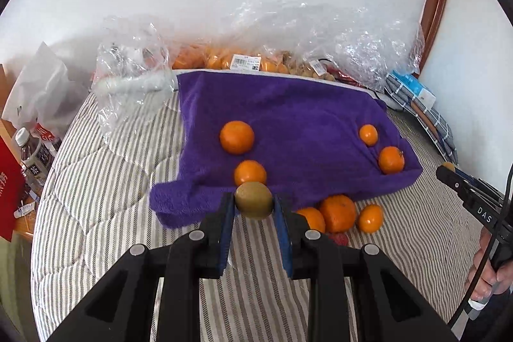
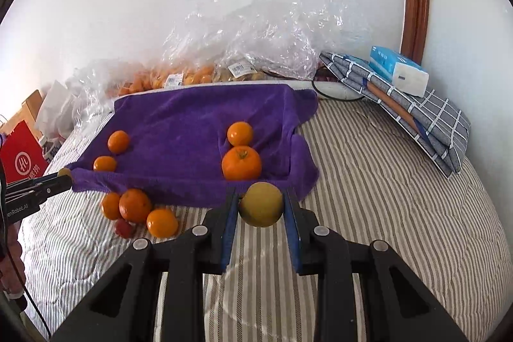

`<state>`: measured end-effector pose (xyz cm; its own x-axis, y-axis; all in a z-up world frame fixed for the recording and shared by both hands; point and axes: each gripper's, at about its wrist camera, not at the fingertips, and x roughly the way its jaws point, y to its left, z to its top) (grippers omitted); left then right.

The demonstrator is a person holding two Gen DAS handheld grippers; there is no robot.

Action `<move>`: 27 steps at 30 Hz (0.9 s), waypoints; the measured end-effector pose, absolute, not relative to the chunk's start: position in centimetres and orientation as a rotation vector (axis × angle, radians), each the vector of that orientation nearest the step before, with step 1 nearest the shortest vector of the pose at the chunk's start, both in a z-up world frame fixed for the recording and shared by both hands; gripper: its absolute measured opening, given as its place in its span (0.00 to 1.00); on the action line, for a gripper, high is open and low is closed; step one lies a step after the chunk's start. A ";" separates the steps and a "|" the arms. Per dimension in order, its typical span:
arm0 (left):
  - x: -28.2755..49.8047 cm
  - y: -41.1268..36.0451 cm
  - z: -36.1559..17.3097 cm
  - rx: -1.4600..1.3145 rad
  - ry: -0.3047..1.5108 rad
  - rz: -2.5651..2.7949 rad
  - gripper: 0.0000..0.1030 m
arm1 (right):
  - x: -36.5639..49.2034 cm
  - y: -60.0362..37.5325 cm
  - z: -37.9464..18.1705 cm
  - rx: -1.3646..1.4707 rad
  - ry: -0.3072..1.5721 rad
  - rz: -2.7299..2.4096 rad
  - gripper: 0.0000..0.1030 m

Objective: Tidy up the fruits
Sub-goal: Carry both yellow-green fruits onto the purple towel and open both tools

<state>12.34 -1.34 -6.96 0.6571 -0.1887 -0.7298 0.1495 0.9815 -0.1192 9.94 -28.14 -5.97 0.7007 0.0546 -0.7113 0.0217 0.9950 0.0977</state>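
Left wrist view: my left gripper (image 1: 253,201) clamps a brown-green oval kiwi (image 1: 253,199) just above the near edge of the purple terry towel (image 1: 288,104), where four orange tangerines (image 1: 236,137) sit. My right gripper (image 2: 261,204) pinches a round yellow fruit (image 2: 261,204) at the towel's front edge, over the striped quilted bedcover (image 2: 368,181). Three more loose oranges (image 2: 134,204) and a small red fruit (image 2: 124,228) lie on the cover just before the towel.

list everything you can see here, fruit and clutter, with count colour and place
kiwi: 1, brown-green, in left gripper
yellow fruit: 1, yellow, in right gripper
oranges on towel: 4, orange, two per side
oranges on bed: 3, orange, before the towel
red fruit: 1, beside those oranges
purple towel: 1, mid-bed
plastic bags: several, clear, along wall
tissue pack: 1, blue-white, on folded cloth
left gripper: black, closed
right gripper: black, closed
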 end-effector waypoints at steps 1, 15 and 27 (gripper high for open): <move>12.8 -1.1 -6.8 -0.049 0.830 -0.181 0.24 | 10.4 -28.1 -5.8 0.098 0.789 0.016 0.27; 18.4 0.7 -7.6 -0.110 0.836 -0.135 0.24 | 17.7 -30.3 -7.2 0.175 0.792 0.014 0.27; 20.5 0.1 -10.0 -0.129 0.884 -0.135 0.24 | 20.7 -30.8 -10.1 0.225 0.872 0.040 0.27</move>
